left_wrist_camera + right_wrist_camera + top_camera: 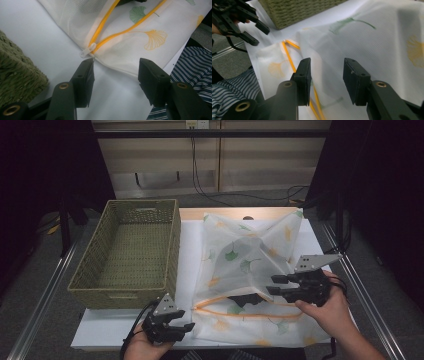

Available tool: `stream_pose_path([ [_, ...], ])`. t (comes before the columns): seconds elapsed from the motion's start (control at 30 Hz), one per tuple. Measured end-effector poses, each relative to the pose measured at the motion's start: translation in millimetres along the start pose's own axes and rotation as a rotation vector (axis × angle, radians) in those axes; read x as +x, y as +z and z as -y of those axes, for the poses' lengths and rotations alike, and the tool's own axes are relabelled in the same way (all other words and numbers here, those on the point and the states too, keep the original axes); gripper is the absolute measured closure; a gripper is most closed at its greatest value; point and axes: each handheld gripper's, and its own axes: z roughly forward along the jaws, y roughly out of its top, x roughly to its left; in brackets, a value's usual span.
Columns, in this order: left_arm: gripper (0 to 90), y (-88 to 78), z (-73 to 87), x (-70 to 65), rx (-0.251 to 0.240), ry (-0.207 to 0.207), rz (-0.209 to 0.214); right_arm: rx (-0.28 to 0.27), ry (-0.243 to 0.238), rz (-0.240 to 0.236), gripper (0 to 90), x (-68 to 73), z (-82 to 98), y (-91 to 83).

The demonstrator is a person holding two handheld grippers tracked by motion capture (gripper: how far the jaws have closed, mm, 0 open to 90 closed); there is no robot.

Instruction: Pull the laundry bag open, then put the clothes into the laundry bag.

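1. White mesh laundry bag (250, 265) with green and yellow ginkgo-leaf print lies on the white table (107, 330), to the right of a woven green basket (127, 252). Its far part is puffed up; its near edge lies flat at the front of the table.
2. Orange zipper (250, 306) runs along the near part of the bag and stands open in the middle; something dark shows in the gap, too small to identify.
3. White zipper pull (87, 50) sits at the zipper's left end, at the bag's corner.
4. Left gripper (184, 320) is at the front edge of the table, just beside the bag's near-left corner. In the left gripper view the jaws stand about half open, holding nothing; the pull lies just beyond the left jaw tip, and I cannot tell whether they touch.
5. Right gripper (274, 285) is over the bag's right side, pointing left toward the raised mesh. In the right gripper view its jaws are parted about half way with no fabric pinched between them; mesh and zipper lie beyond the gap.
6. Striped sleeve or clothing (195, 65) is visible at the near table edge.
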Motion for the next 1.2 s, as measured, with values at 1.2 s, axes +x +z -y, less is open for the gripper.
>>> stream_pose_path([
  [1.2, 34.7, -0.7, 11.4, 3.3, 0.011, -0.042, -0.03, 0.133, -0.17, -0.235, 65.9, 64.7, -64.9, 129.9],
])
